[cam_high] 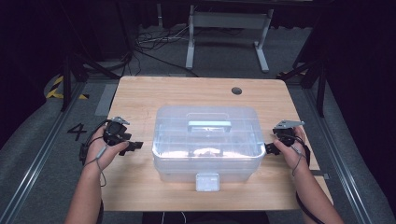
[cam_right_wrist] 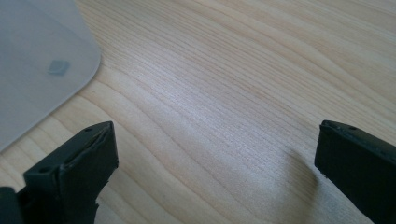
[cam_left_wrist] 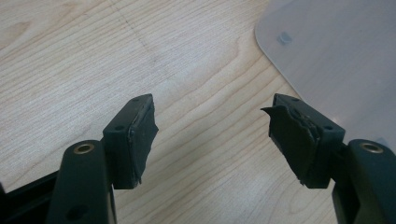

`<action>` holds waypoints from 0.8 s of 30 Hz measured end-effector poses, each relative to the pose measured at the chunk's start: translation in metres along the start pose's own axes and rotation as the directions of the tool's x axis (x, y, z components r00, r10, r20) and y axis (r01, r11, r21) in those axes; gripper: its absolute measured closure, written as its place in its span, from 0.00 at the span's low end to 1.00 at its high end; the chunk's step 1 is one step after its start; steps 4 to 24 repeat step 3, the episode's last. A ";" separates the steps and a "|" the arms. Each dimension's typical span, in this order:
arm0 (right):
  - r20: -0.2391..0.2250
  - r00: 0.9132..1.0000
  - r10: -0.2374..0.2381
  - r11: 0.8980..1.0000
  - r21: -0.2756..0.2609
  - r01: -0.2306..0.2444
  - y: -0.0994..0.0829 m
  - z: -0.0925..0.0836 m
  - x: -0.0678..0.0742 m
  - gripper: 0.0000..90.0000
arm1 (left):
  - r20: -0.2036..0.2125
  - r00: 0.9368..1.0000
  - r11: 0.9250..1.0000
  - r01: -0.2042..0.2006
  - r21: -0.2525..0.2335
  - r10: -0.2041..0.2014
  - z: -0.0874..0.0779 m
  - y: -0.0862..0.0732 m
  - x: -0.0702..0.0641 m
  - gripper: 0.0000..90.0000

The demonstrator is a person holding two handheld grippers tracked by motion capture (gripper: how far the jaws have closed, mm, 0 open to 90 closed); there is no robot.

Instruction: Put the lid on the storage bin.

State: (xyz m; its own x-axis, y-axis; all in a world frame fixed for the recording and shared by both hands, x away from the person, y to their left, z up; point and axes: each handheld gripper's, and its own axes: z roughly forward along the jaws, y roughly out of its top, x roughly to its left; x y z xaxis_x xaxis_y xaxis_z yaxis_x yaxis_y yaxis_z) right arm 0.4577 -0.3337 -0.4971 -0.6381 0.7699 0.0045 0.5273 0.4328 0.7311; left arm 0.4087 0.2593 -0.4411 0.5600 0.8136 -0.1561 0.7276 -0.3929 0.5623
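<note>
While I watch from the high view, the clear plastic storage box (cam_high: pixel 206 142) sits mid-table on the wooden table (cam_high: pixel 140 95), lid on, w/ a pale blue-grey carry handle (cam_high: pixel 209 125) lying flat across the top and a small front latch (cam_high: pixel 207 181) facing the person's side. Something pale shows thru the lid inside the box; I can't tell what it is.

My left gripper (cam_high: pixel 133 146) is held in the person's left hand (cam_high: pixel 103 145), just beside the box's left end, tips pointing at it but apart from the wall. In the left gripper view its jaws stand apart w/ nothing between them, only bare wood grain; the rubber pads (cam_left_wrist: pixel 143 135) look worn and torn at the edges, and the box's rounded corner sits at the upper right of that view, just beside the right-hand jaw.

My right gripper (cam_high: pixel 270 148) is in the right hand (cam_high: pixel 293 150) at the box's right end, tips v. close to the wall; touching or not, I can't tell from above. In the right gripper view the jaws are wide apart, empty, over bare table, w/ the box's rounded corner at upper left.

A dark round hole (cam_high: pixel 236 90) sits near the table's far edge, well apart from the box. On the floor beyond the table: loose cables (cam_high: pixel 154 39) and a grey metal stand (cam_high: pixel 228 32).
</note>
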 end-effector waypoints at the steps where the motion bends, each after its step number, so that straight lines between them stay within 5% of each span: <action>1: 0.004 1.000 -0.003 1.000 0.001 0.003 0.000 -0.001 -0.001 0.00 | 0.000 1.000 1.000 0.000 0.000 0.000 0.000 0.000 0.000 0.36; 24: 0.013 1.000 -0.002 1.000 -0.009 0.002 0.001 -0.001 -0.001 0.01 | -0.001 1.000 1.000 -0.003 0.001 0.003 0.000 -0.001 0.001 0.36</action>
